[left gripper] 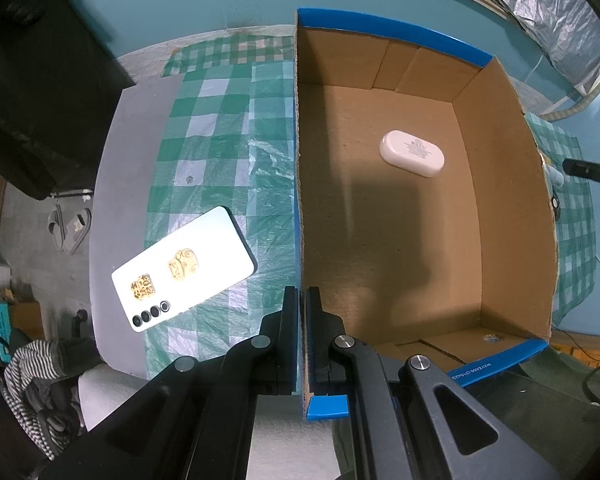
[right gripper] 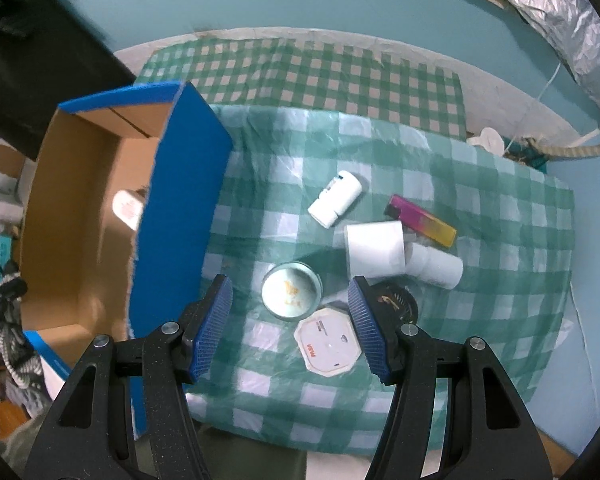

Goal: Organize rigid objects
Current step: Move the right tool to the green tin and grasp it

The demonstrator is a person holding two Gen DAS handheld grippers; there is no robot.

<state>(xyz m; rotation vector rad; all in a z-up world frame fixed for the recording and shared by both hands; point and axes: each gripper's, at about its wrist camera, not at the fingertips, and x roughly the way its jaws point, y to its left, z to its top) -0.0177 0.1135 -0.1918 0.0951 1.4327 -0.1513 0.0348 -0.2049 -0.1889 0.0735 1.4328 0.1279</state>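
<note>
In the left wrist view, the left claw [left gripper: 303, 300] is clenched on the near part of the cardboard box's [left gripper: 496, 184] left wall, one finger outside and one inside, pointing straight down. The box has blue outer faces and sits on the worktop [left gripper: 136, 128], partly over a green checked cloth [left gripper: 220, 128]. A white oval case [left gripper: 412, 153] lies on the box floor towards the far right. A white phone [left gripper: 184, 269] lies back-up on the cloth, left of the box. In the right wrist view, the right claw [right gripper: 290, 322] is released, its blue pads wide apart above a round tin [right gripper: 291, 289] and an octagonal white lid [right gripper: 327, 349]. Farther off lie a white bottle [right gripper: 335, 198], a white cup [right gripper: 375, 249], a second white bottle [right gripper: 436, 265] and a pink-and-yellow lighter [right gripper: 420, 221], all on the cloth, right of the box.
</note>
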